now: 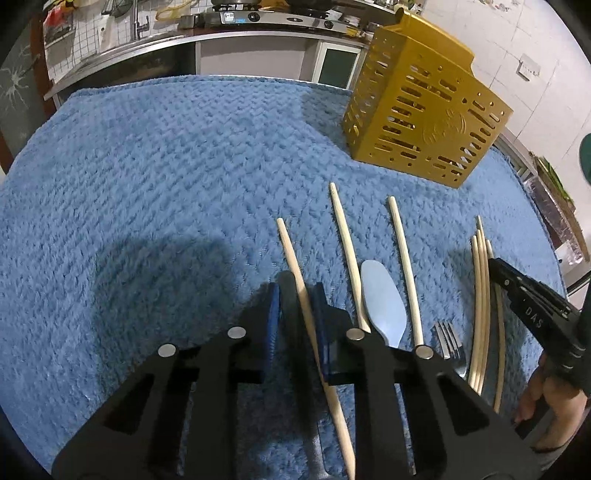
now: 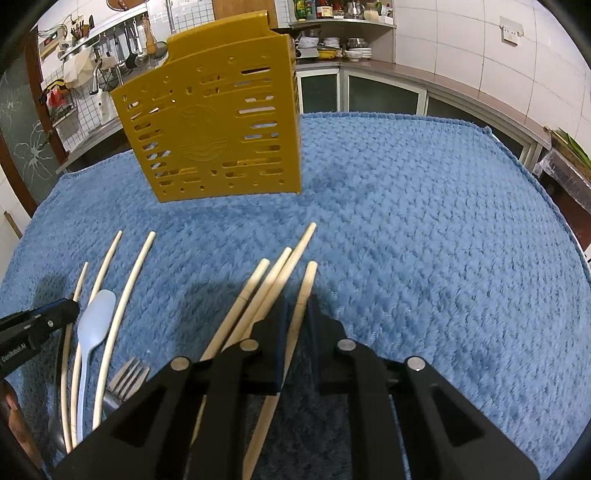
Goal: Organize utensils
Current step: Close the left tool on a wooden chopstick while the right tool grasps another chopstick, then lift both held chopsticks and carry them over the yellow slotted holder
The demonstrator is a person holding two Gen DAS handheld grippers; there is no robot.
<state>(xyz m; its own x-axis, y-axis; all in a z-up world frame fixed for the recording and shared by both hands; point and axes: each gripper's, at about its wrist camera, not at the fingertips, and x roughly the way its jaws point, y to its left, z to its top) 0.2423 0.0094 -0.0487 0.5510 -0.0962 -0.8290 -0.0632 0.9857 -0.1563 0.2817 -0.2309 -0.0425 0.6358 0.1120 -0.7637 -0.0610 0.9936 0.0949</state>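
Observation:
Wooden chopsticks, a pale blue spoon and a metal fork lie on a blue towel. A yellow slotted utensil holder stands at the back; it also shows in the right wrist view. My left gripper has its jaws around one chopstick, with a small gap on each side. My right gripper has its jaws around another chopstick beside a bunch of three. The spoon and fork show left of it.
A kitchen counter with a stove and a sink tap runs behind the table. Cabinets and shelves with dishes stand at the back right. The towel's far and right parts hold nothing.

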